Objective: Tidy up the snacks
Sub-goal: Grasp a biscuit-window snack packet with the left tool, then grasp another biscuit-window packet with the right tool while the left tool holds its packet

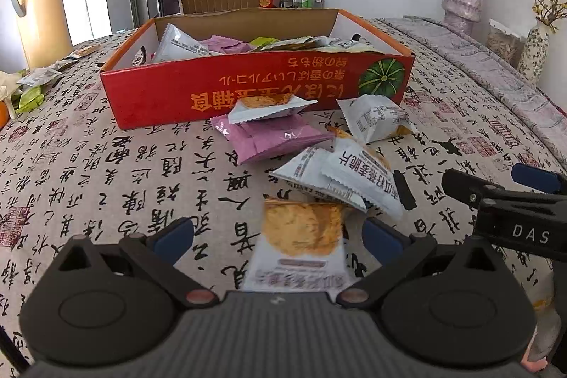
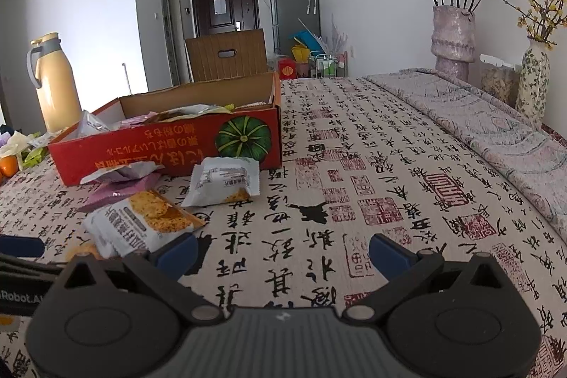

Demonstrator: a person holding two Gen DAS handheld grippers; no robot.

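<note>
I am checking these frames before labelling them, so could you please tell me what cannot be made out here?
- Left wrist view: the nearest snack packet is blurred, and the left gripper body covers its lower edge.
- Both views: the red box front wall hides most snacks inside.
- Right wrist view: the pink packet is largely covered by other packets.
- Left wrist view: the right gripper is cut off by the frame edge.

We see a red cardboard box (image 1: 219,91) with a green pumpkin print, open on top and already holding several snack packets (image 1: 184,45). Just in front of it lie loose packets: a pink one (image 1: 276,139) under a white one (image 1: 269,107), another white one (image 1: 375,117) beside them, and 2 overlapping white ones (image 1: 340,179) nearer. Nearest lies a white packet with an orange cracker picture (image 1: 301,243), slightly blurred.
</note>
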